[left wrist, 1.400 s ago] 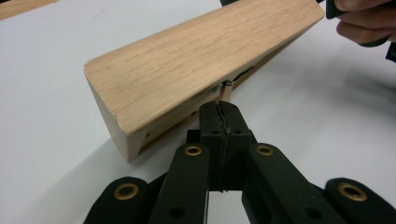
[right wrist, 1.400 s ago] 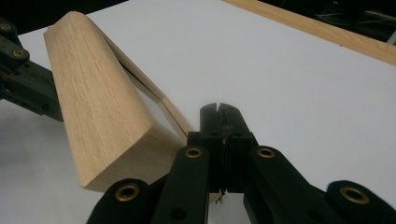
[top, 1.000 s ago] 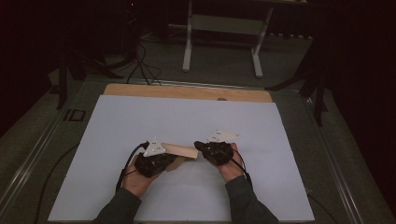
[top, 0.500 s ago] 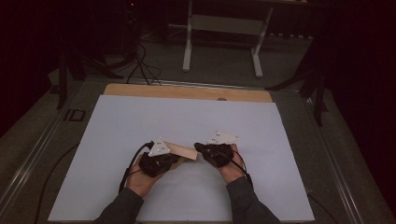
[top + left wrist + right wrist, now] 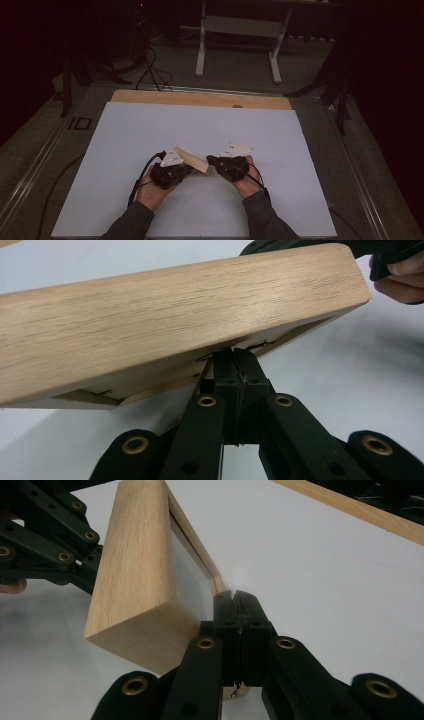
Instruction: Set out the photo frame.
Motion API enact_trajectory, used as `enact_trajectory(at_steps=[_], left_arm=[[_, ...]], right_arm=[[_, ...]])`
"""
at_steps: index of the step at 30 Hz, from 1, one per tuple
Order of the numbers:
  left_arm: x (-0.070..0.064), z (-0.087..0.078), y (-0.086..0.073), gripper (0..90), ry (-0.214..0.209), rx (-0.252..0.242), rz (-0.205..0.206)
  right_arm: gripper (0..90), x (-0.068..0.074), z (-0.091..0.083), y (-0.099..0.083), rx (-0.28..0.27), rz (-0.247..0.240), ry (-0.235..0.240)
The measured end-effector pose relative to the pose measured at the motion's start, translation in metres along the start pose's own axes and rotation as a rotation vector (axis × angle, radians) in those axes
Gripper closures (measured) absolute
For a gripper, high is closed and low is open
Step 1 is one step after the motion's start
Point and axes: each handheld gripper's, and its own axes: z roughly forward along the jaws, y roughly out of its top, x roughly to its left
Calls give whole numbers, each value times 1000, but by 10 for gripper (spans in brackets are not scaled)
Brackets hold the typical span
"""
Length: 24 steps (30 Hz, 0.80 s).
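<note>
A light wooden picture frame (image 5: pixel 198 162) is held between my two grippers just above the white sheet (image 5: pixel 150 130), tilted on edge. In the left gripper view its broad wooden side (image 5: pixel 175 315) fills the top, and my left gripper (image 5: pixel 234 357) is shut on the thin inner lip beneath it. In the right gripper view the frame (image 5: pixel 135 570) stands at the left with its glass pane (image 5: pixel 187 565) facing right, and my right gripper (image 5: pixel 234 600) is shut on its thin edge. From above, the left gripper (image 5: pixel 186 170) and right gripper (image 5: pixel 212 161) meet at the frame.
The white sheet covers most of the table, with a wooden strip (image 5: pixel 200 98) along its far edge. Beyond it are the white legs of a stand (image 5: pixel 202 45) and cables (image 5: pixel 150 70) on the dark floor. A person's hands and sleeves come in from the bottom.
The left gripper and the frame have edged slightly to the right. Both grips look unchanged.
</note>
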Motion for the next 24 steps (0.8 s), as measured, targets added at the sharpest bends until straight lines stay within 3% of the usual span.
enact_trajectory(at_steps=[24], left_arm=[[2, 8, -1, 896, 18, 21, -8]], right_arm=[[895, 8, -1, -1, 12, -21, 19]])
